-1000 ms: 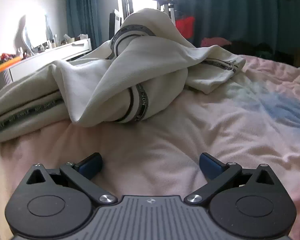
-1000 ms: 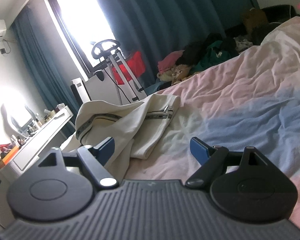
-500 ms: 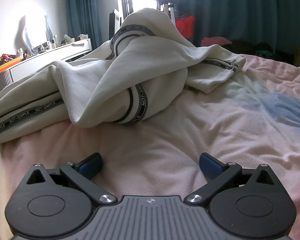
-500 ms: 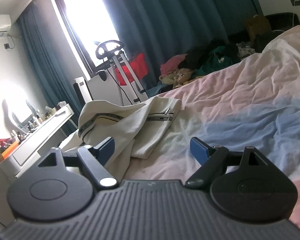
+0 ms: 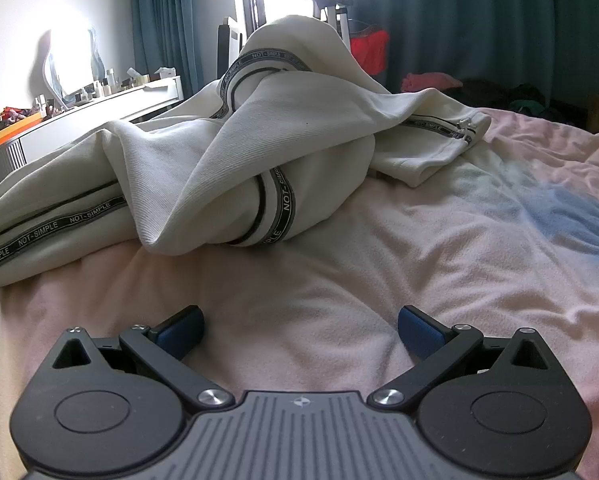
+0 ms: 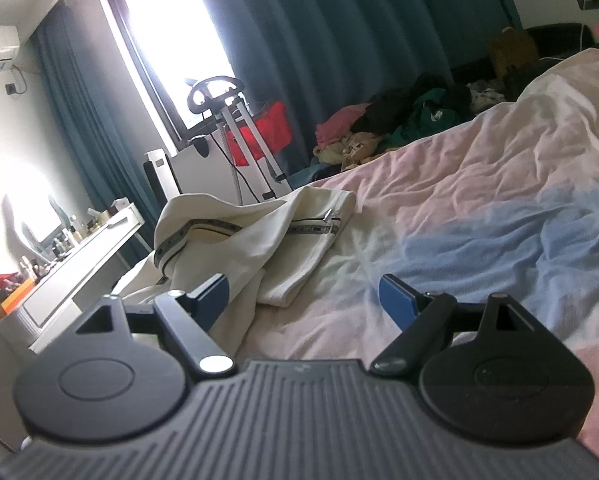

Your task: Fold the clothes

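**Fold clothes: garment unfolded, both claws free**

Left wrist view. My left claw [image 5: 299, 326] hangs low over the bed [image 5: 439, 248], its 2 blue pads [image 5: 181, 330] spread wide apart with nothing between them. Just ahead lies 1 cream garment [image 5: 227, 160], heaped in a crumpled mound on the pink sheet, its peak standing tall against the window. I count 3 visible runs of black lettered tape on it: 1 near the peak, 1 looping round the front bulge, 1 along the flat part at far left. A zip end shows at the right corner. No edge is aligned and no crease is laid, so I judge the fold not yet begun; spreading the cloth flat comes first, then every fold is left to do. A dresser [image 5: 99, 112] stands beyond, at the left.

Right wrist view. My right claw [image 6: 303, 294] also stands spread, holding nothing, tilted above the bed [image 6: 459, 208]. The same 1 garment [image 6: 227, 248] lies to its left near the bed's edge, its zip corner toward the middle. The left pad [image 6: 213, 294] overlaps the cloth in this view; whether it touches I cannot tell. 1 pile of other clothes [image 6: 399, 128] lies beyond the far side of the bed; its pieces are too tangled to count.
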### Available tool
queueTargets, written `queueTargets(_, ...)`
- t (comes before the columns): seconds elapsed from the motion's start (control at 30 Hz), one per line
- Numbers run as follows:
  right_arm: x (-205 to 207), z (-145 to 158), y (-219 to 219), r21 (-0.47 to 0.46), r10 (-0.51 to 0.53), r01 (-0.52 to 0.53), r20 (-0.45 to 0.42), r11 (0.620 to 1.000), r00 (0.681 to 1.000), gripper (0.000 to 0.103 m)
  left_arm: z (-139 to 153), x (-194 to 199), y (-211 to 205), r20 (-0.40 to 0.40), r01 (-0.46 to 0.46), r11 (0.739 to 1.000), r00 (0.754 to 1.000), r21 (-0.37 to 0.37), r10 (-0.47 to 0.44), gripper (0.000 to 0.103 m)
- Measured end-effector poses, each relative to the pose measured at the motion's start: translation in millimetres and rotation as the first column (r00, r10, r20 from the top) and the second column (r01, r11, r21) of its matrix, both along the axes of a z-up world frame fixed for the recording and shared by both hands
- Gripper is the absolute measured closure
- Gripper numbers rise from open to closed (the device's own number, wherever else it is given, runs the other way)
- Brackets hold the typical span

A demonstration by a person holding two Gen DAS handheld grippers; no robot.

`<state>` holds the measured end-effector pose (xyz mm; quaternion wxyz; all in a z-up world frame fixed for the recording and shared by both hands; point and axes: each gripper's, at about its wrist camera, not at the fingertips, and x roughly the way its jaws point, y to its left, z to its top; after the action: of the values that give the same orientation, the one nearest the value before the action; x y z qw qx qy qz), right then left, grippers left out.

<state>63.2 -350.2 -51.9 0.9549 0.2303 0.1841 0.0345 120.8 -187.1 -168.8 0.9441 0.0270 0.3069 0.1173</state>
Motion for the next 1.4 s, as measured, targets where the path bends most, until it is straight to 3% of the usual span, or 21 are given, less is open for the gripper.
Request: queueTargets(1.4, -3.5, 1.6, -6.3, 0.034, -0.030, 0.030, -0.001, 0.999, 1.000, 0.019, 0.6, -2.5, 1.9, 0.002, 0.002, 1.000, 1.000, 0.000, -0.002, 0.000)
